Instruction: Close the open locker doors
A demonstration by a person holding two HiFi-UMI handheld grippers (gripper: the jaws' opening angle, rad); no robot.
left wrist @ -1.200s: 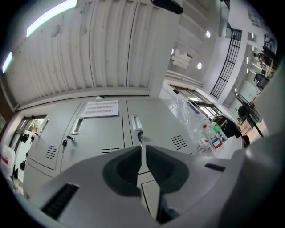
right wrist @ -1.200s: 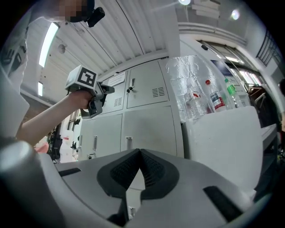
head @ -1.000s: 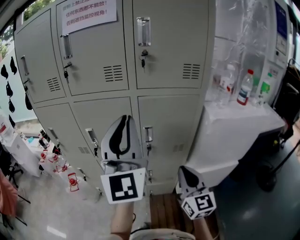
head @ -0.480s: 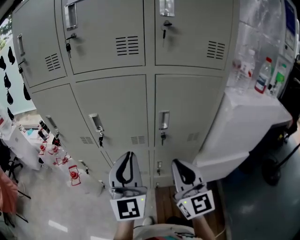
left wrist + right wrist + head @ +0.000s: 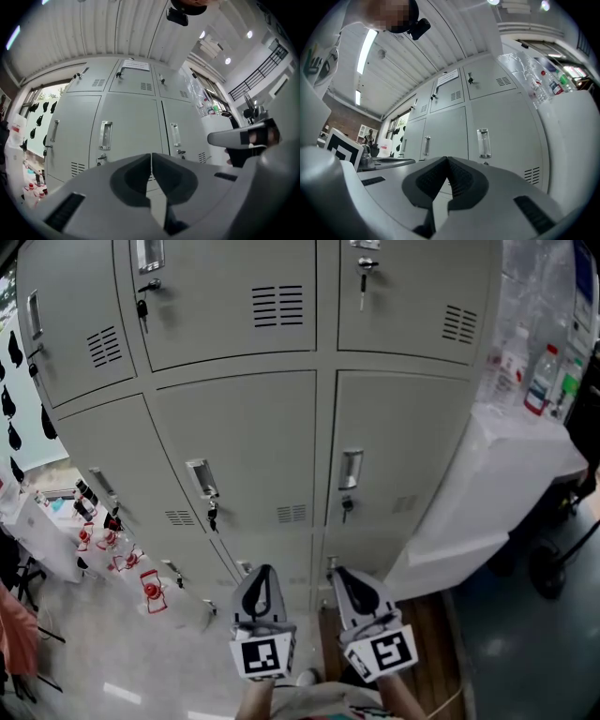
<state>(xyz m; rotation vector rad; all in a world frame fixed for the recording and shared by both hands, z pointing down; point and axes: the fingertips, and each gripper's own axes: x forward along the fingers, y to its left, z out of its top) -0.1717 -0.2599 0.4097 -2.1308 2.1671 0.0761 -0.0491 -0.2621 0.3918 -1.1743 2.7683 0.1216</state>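
Beside lockers point(image 5: 272, 456), bottles point(image 5: 542, 382) on white cabinet point(image 5: 502, 474)

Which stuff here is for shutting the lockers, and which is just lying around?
For the job: locker doors, left gripper, right gripper.
Just lying about: bottles on the white cabinet, small red things on the floor.

My head camera sits high and tips steeply down the grey lockers point(image 5: 281, 296), with the left gripper point(image 5: 263, 574) and right gripper point(image 5: 341, 576) low in frame. Each gripper camera rides close behind its own fingers point(image 5: 131, 177), looking along them and slightly upward at the same locker fronts nearby. All three views share the middle-row doors point(image 5: 248, 451) and the bottles point(image 5: 544, 371) at right.
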